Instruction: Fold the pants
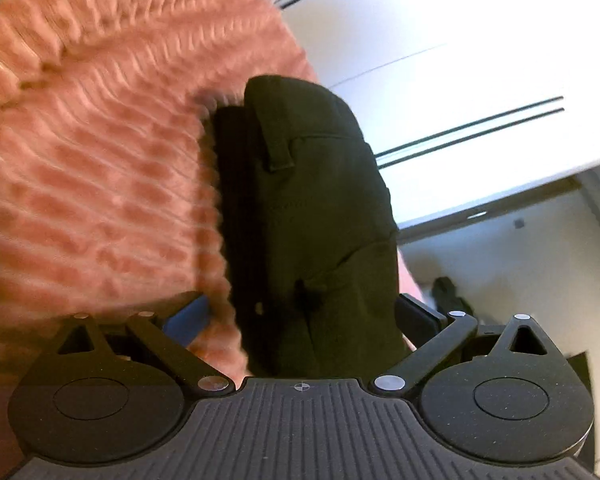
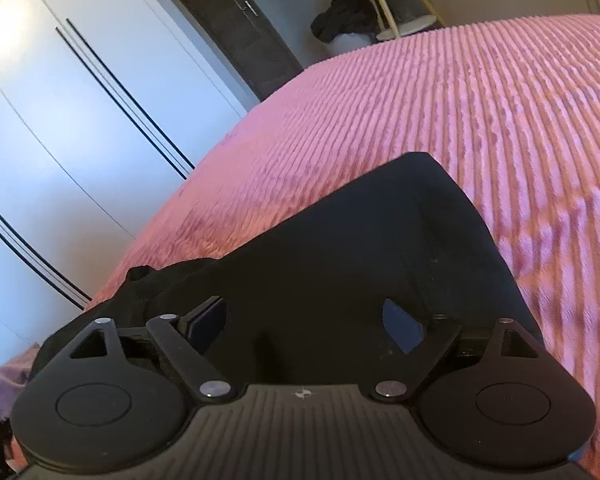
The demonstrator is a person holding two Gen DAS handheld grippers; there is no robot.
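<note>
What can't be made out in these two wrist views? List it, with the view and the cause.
- Left wrist view: the left gripper has its fingertips buried under the black pants, so its grip is unclear.
- Left wrist view: the pink bedspread is smeared by motion blur.
- Right wrist view: the right gripper has pants fabric over its fingers; grip unclear.
- Right wrist view: the dark heap by the small table is too small to identify.

We see a pink ribbed bedspread (image 2: 440,120), a white wardrobe (image 2: 60,120) with dark seams, a dark door (image 2: 236,20), and a small round side table (image 2: 384,4).
</note>
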